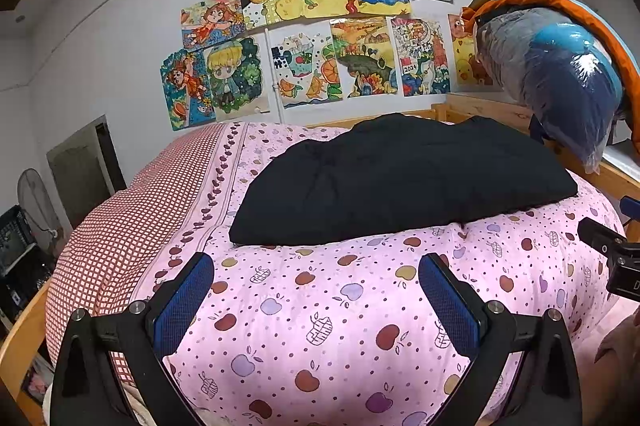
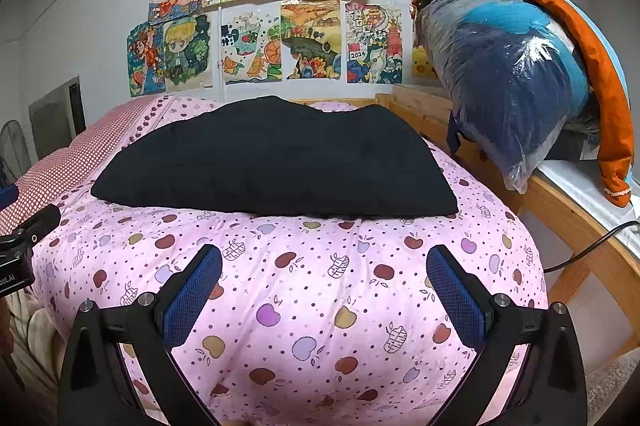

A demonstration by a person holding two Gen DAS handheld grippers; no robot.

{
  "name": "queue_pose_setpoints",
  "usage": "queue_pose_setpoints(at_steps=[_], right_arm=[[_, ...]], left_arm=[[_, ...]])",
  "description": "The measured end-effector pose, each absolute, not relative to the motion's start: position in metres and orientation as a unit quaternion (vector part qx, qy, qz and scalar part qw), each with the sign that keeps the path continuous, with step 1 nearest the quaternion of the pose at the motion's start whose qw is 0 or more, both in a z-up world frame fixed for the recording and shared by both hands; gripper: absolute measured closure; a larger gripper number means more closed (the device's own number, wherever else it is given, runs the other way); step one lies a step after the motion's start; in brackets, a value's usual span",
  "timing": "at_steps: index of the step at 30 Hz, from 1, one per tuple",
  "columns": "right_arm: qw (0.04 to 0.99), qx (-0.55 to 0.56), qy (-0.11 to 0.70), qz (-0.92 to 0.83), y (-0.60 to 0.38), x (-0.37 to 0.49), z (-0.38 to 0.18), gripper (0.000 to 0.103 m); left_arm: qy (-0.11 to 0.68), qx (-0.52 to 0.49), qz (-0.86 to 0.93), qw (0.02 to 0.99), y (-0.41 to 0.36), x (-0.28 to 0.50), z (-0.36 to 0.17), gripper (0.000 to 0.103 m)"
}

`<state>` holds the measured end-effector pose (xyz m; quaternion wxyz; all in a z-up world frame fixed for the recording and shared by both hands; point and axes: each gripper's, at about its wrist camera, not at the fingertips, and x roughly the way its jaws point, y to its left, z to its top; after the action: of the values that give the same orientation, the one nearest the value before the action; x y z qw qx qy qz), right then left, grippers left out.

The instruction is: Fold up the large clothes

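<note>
Garment: a black garment (image 1: 400, 182) lies on the pink apple-print quilt (image 1: 320, 306), already doubled into a thick rectangular slab, its long edge turned toward both cameras.
Place: it sits on the far half of the quilt, between the tongs and the wall of drawings (image 1: 312, 26); the plastic-wrapped bundle (image 1: 552, 74) rests on the wooden frame to the garment's right.
Left tongs (image 1: 316, 300): spread wide, holding nothing, hovering over the quilt on the near side of the garment, well short of its edge.
Right tongs (image 2: 324, 292): likewise apart and empty, above the quilt on the garment's near side.
Feel: it looks soft, padded and limp, probably a quilted coat, though the dark cloth hides seams and sleeves. I judge it bulky rather than heavy; it will sag between two grips and spring back from a crease.
Surface: the puffy quilt beneath gives way, so pressing down to pinch will sink.
Hold: take the two near corners (image 2: 96, 192), one per tongs, biting through all layers together.
Risk: a shallow pinch may catch only the top layer and peel the fold open.
</note>
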<state>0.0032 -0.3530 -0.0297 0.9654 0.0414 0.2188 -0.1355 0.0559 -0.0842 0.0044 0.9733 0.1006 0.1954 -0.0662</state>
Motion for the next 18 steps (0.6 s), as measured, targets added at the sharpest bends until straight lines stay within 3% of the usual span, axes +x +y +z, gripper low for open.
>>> queue_pose_setpoints(at_steps=[18], right_arm=[[0.965,0.041,0.221,-0.136,-0.3536,0.0037,-0.0300,0.003]], left_arm=[[0.206,0.099,-0.073,0.971,-0.0840,0.0598,0.0016,0.000]])
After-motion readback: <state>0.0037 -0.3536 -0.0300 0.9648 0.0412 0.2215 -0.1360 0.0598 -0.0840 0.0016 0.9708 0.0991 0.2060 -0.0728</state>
